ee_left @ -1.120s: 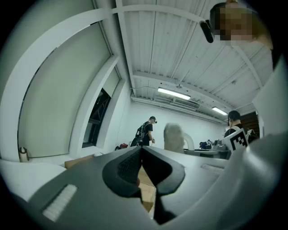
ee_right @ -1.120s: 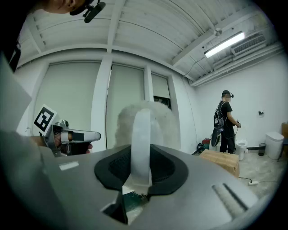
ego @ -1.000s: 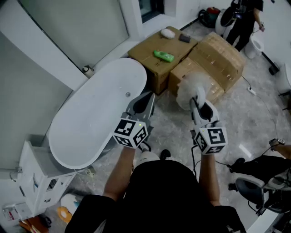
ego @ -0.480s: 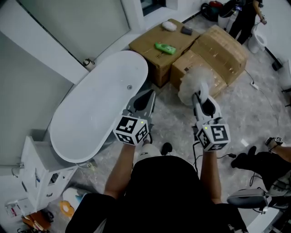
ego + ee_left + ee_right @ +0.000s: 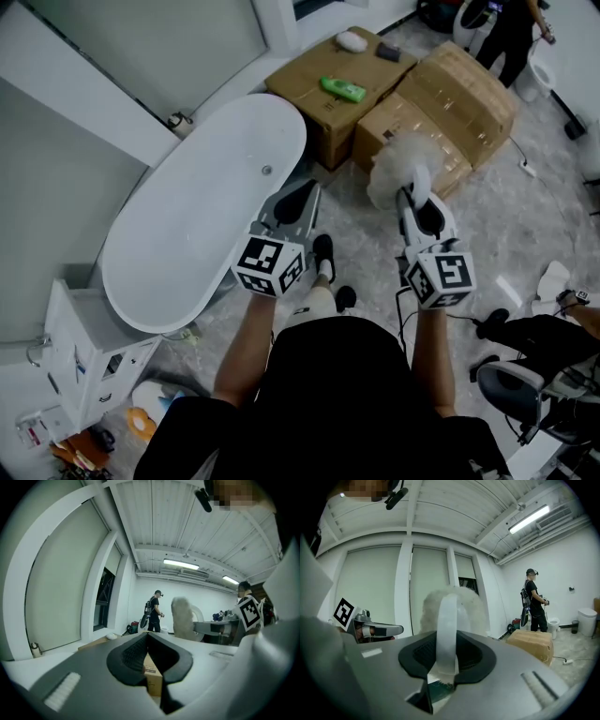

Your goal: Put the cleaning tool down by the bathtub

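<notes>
Holding the cleaning tool (image 5: 401,165) was the right gripper (image 5: 417,204). Its jaws were clamped about half-open on the translucent handle, which ran straight out along them. The fluffy head sat past the tips.

- Key relation: the bathtub (image 5: 202,211) lay to the left of the tool, well apart from it. The left gripper (image 5: 302,192) sat between the 2, just off the tub's right flank.
- Tool long axis: roughly parallel to the tub's right flank, head pointing away from the person toward the cardboard boxes (image 5: 436,108) beyond the tub's far end.
- Nearer hand: the left one was closer to the tub, but its jaws were drawn together at the tips with nothing gripped. Only a box showed through the gap behind them. The put-down falls to the right hand.
- My read: the tool was carried well above the floor (image 5: 525,225), so the move needs to go left toward the tub and down.

Hard to make out:
- The floor strip along the tub's right flank was mostly covered by the left gripper and the person's shoes (image 5: 324,258).
- The tub's base was not visible from above.
- Neither gripper view showed the tub, only walls, ceiling and a person (image 5: 532,602) across the room.
- The butt end of the handle was buried between the right jaws.
- I couldn't tell what kind of tool the head was.
</notes>
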The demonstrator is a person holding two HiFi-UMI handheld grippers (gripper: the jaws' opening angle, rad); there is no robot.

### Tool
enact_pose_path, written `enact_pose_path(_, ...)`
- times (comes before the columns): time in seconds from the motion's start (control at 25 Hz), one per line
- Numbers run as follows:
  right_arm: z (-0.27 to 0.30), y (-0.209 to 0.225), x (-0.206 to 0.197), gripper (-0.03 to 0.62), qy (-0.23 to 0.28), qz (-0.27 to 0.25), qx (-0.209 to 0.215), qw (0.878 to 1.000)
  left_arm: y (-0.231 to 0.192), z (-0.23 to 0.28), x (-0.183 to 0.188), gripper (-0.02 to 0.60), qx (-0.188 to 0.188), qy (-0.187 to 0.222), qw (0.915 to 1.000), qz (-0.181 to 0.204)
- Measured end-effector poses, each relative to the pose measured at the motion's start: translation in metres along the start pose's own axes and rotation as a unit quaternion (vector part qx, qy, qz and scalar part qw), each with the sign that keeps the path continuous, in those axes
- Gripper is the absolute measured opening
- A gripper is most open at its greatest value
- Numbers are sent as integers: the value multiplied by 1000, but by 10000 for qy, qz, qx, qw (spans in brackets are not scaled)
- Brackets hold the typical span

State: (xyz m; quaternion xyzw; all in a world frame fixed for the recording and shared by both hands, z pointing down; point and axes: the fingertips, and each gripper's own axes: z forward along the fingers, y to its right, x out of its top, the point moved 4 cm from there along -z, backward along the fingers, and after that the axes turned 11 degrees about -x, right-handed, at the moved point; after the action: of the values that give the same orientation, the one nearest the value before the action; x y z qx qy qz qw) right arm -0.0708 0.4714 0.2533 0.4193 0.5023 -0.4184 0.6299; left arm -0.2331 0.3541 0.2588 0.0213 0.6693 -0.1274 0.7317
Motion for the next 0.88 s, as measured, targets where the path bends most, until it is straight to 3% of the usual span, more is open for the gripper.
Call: enact_pose_path(0.88, 176, 41, 38, 91, -115, -115, -432, 9989, -143, 130, 28, -2, -177, 3, 9997, -141)
